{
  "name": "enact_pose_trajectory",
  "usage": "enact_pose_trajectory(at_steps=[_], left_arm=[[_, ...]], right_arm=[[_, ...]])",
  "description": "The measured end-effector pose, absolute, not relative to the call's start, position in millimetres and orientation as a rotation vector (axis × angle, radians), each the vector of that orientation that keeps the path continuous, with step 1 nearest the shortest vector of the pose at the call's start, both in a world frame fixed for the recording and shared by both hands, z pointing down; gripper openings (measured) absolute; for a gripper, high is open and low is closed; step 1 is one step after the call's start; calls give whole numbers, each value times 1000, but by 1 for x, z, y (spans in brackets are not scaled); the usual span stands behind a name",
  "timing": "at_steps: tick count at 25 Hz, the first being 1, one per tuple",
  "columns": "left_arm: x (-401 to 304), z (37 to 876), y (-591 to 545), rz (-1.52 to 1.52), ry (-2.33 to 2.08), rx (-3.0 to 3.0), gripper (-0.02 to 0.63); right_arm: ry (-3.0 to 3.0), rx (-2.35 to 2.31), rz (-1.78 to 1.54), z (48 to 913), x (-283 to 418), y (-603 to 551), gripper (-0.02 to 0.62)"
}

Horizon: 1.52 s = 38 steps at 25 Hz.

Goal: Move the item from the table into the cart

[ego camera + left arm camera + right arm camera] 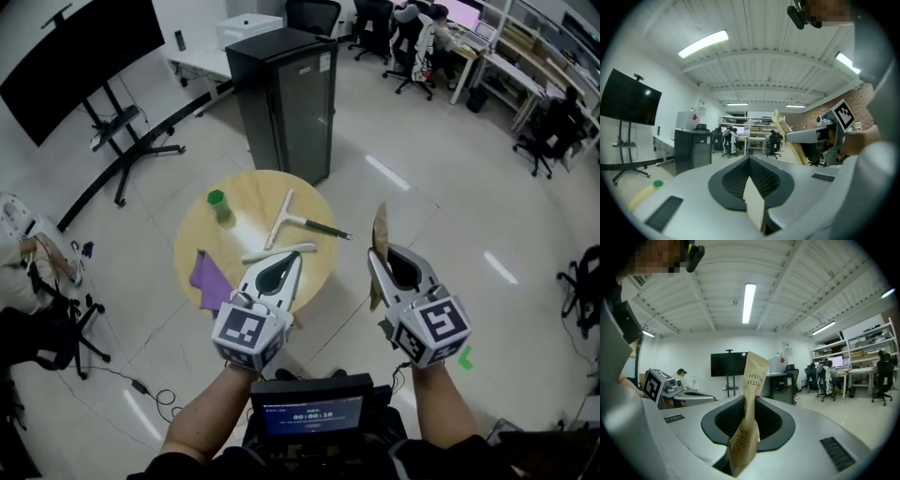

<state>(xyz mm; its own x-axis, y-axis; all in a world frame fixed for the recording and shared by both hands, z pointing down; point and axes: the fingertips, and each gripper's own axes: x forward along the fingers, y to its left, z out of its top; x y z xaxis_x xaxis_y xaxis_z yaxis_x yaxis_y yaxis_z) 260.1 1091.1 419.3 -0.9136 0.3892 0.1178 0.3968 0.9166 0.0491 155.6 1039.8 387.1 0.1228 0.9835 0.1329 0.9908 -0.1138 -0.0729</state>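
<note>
Your right gripper (386, 270) is clamped on the lower part of a brown paper packet (751, 380), which stands upright between the jaws. It is off the round table (302, 192) and to the right of it, over the floor. Your left gripper (752, 183) has its jaws together. A pale sliver shows at their seam, and I cannot tell whether it is a held thing.

The packet looks light, thin and floppy, so it will probably sway and crease rather than slip. Keep the grip low and flat across its width. A harder squeeze would only crush the paper.

No cart shows in any view, so find it before you carry on.
</note>
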Motion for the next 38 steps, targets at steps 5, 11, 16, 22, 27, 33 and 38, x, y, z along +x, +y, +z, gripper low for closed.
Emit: enact_pose_trajectory(at_steps=[5,11,16,22,27,33,38], left_arm=[[121,409,1031,-2,-3013,-273,2],[-10,403,975,24,-3009,161,2],[-100,400,877,99,-2979,563,2],[-202,392,695,114,-2906,958,2],[-264,377,502,96,-2807,1297,2],[-308,353,290,159,-2658,1688,2],[-370,362,186,246,-2472,1970,2]], right_arm=[[-2239,-2078,-18,372,25,970,41],[-2575,-1715,40,356,-91,881,41],[-2805,-1339,66,361,-148,759,41],[-2984,-932,102,356,-209,567,41],[-3112,-575,86,341,-233,374,41],[-3181,-183,133,330,-256,172,41],[-3191,211,100,333,-285,67,41]])
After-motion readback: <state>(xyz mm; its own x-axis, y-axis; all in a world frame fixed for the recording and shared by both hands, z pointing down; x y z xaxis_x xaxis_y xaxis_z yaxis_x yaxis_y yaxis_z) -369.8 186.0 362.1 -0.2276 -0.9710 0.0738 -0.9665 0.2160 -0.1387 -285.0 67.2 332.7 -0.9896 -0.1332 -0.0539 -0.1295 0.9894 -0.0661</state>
